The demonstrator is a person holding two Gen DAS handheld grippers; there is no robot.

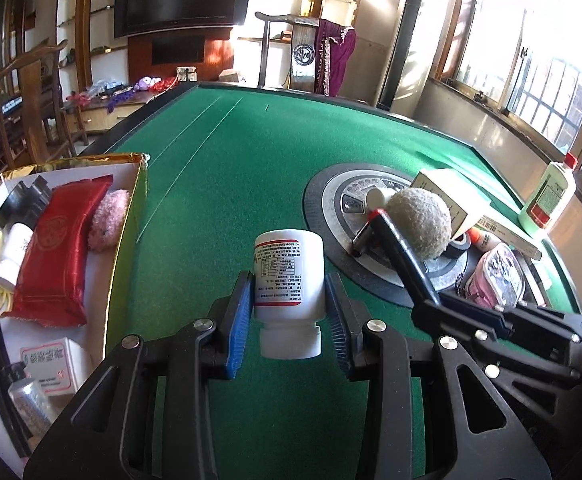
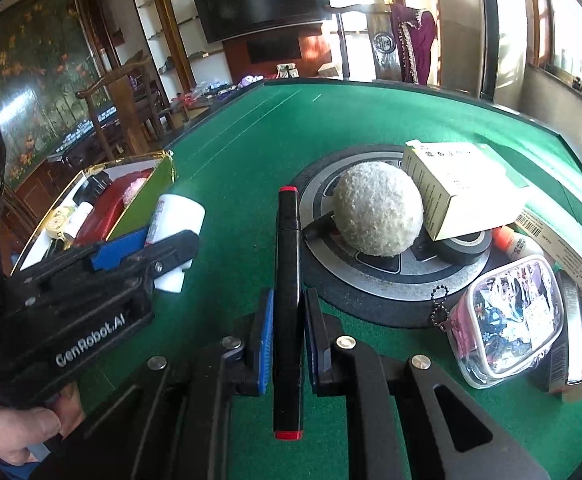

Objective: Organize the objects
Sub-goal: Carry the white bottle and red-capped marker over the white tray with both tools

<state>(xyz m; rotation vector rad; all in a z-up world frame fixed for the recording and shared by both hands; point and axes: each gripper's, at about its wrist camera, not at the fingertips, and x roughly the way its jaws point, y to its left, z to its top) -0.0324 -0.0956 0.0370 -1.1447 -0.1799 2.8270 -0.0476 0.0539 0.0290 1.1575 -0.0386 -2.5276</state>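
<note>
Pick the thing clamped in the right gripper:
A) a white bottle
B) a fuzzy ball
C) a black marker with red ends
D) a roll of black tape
C: the right gripper has its blue pads shut on the black marker, while the white bottle sits in the left gripper.

Green felt tabletop (image 1: 251,152) with a black rim. White plastic bottle (image 1: 289,276): red band, dense black print on the label. Black marker pen (image 2: 287,300) with red end caps. Off-white fuzzy ball (image 2: 377,210). Open cardboard box (image 1: 127,224): gold rim, green outer wall, white inside. In it, a red satin pouch (image 1: 59,248) with an embossed round emblem and a pink fluffy puff (image 1: 109,220). Both sets of tongs are black with blue ribbed pads (image 2: 262,344).
</note>
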